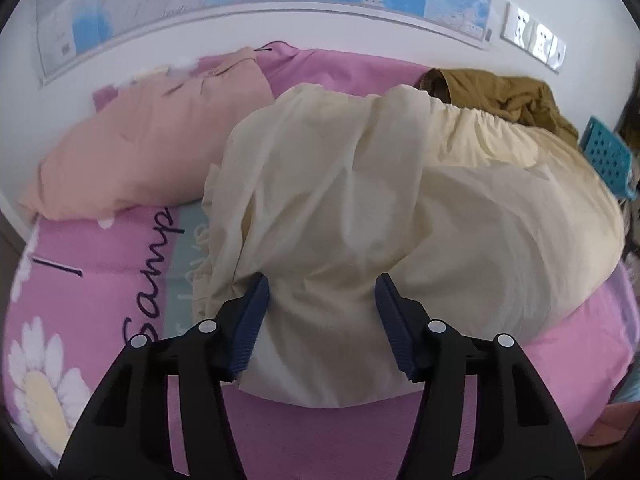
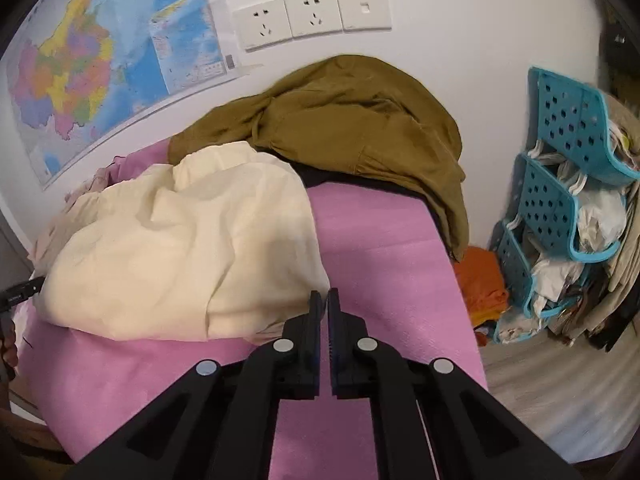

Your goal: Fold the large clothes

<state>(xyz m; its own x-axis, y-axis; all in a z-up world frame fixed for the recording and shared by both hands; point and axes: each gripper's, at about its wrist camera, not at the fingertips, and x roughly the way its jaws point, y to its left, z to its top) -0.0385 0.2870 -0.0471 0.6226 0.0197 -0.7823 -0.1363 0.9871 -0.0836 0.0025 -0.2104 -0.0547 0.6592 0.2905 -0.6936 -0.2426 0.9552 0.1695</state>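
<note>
Left claw point(image 1: 322, 300) sits spread wide over the cream garment point(image 1: 360, 200), pinching nothing; right claw point(image 2: 324, 300) is clamped empty. Garment's bunched mid-bed point(image 2: 360, 240) near the front edge, probably dropped for re-gripping.

A bed covered by a pink sheet point(image 2: 368, 248) with daisies and lettering is seen against the wall. A cream garment point(image 1: 400, 208) is heaped on its middle. Left of the cream garment a folded peach cloth point(image 1: 152, 152) is laid; behind it to the right, a crumpled olive-brown garment point(image 2: 352, 120) is piled.
</note>
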